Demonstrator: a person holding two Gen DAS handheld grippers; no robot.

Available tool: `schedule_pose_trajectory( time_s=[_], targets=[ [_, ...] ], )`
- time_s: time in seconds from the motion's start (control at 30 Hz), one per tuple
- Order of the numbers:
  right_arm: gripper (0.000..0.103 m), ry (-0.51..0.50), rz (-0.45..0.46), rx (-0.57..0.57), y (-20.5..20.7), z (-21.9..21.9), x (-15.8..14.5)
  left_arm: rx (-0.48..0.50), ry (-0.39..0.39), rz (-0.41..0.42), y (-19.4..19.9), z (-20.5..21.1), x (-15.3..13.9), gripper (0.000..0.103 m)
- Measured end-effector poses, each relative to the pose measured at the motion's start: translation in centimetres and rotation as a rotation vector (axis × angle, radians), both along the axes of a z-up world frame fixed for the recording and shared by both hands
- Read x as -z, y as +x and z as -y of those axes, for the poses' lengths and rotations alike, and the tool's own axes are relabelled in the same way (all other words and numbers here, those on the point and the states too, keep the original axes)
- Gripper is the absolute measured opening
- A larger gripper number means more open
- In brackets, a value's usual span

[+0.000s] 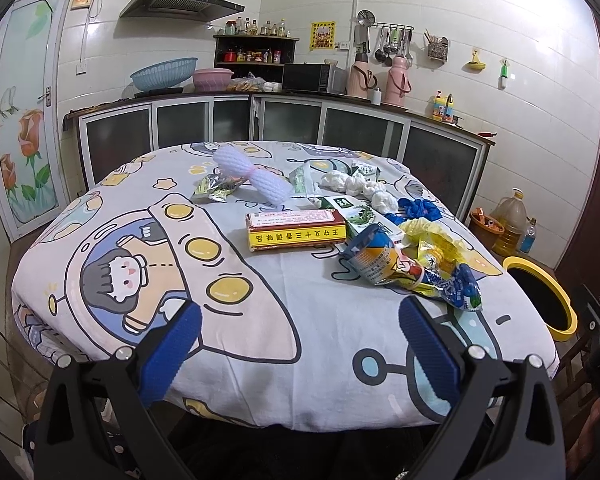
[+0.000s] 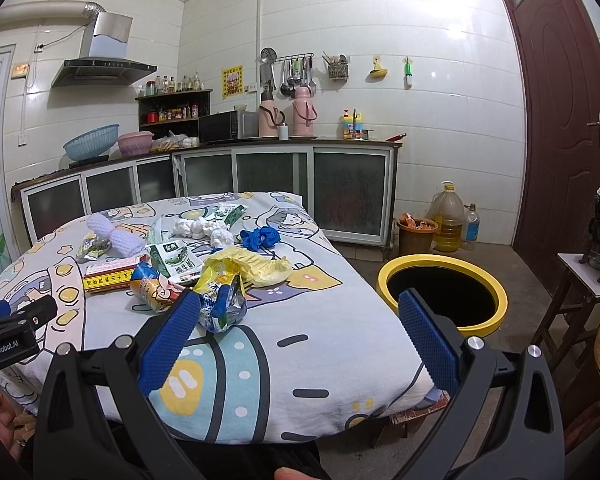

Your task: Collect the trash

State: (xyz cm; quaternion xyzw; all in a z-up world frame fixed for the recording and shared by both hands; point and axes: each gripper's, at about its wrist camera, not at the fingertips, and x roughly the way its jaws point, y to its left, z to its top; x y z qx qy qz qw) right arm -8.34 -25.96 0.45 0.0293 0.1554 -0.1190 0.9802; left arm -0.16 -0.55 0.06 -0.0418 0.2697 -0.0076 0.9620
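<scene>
Near the table's right edge, a snack wrapper (image 2: 220,304) is seen just left of the right gripper (image 2: 300,316). Both grippers, left gripper (image 1: 300,332) included, are held wide open and empty; the right is judged nearer.

Near table edge: bare cloth (image 1: 292,320) across the lower middle of both views, open to a gripper.
Middle right of table: crowded by snack wrappers (image 1: 416,268), red-yellow box (image 1: 296,230), crumpled tissue (image 2: 204,228).
Bin (image 2: 440,292): right of table, mouth unobstructed.
</scene>
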Motion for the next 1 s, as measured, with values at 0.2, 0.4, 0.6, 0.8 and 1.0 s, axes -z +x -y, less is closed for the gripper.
schedule_pose_trajectory(
  time_s=[0.2, 0.4, 0.6, 0.8, 1.0],
  targets=[
    [0.095, 0.001, 0.0, 0.001, 0.1, 0.0, 0.1, 0.0, 0.003, 0.002, 0.0, 0.0, 0.0, 0.095],
    [0.095, 0.0, 0.0, 0.001, 0.1, 0.0, 0.0, -0.001, 0.004, 0.002, 0.0, 0.0, 0.0, 0.095],
    [0.095, 0.009, -0.01, 0.015, 0.4, 0.5, 0.1, 0.001, 0.009, 0.005, 0.0, 0.0, 0.0, 0.095],
    [0.095, 0.014, -0.016, 0.035, 0.6, 0.8, 0.2, 0.003, 0.015, 0.011, -0.1, 0.0, 0.0, 0.095],
    [0.095, 0.046, 0.041, -0.001, 0.0, 1.6, -0.8, 0.11, -0.044, -0.011, 0.1, -0.5, 1.1, 0.095]
  ],
)
